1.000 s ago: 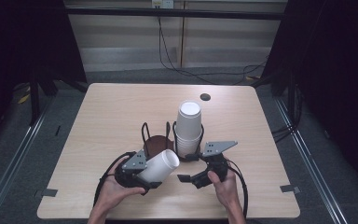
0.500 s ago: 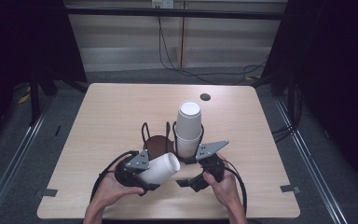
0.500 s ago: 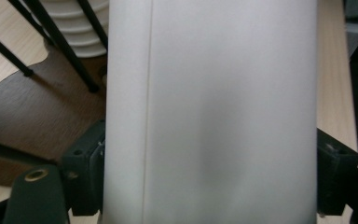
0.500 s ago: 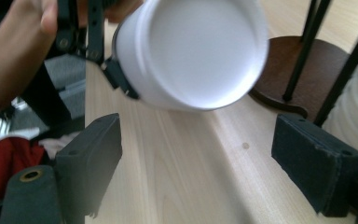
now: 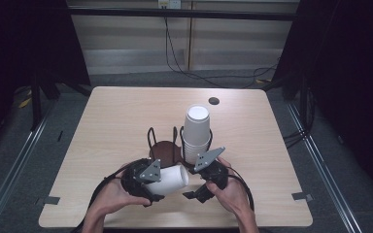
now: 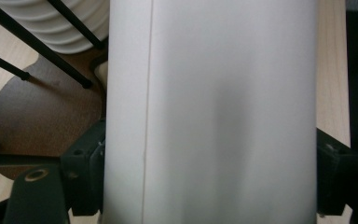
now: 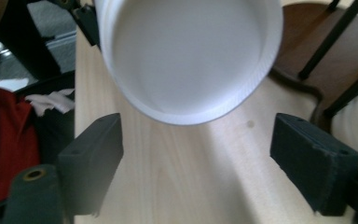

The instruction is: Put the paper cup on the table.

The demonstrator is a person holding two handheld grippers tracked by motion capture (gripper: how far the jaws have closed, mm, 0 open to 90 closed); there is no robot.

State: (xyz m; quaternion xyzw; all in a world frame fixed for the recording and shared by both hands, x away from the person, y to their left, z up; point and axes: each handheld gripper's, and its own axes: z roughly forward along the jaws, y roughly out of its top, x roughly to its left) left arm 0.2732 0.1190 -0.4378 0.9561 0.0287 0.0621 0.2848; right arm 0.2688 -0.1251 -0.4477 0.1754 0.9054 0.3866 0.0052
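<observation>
Fingers of the left gripper (image 5: 161,182) are clamped across the wall of a white paper cup (image 5: 171,179), holding it on its side just above the table (image 5: 102,126) near the front edge, its open mouth turned toward the right gripper (image 5: 200,190), whose jaws stand wide apart with nothing between them. That cup looks feather-light, thin-walled and easy to crush or dent, and smooth enough to slip, so I'd judge a gentle squeeze across the mid-wall or just under the stiffer rolled rim the safest hold. Right behind it sits the wire cup holder (image 5: 162,145) with a stack of white cups (image 5: 195,132) in its right-hand ring.
</observation>
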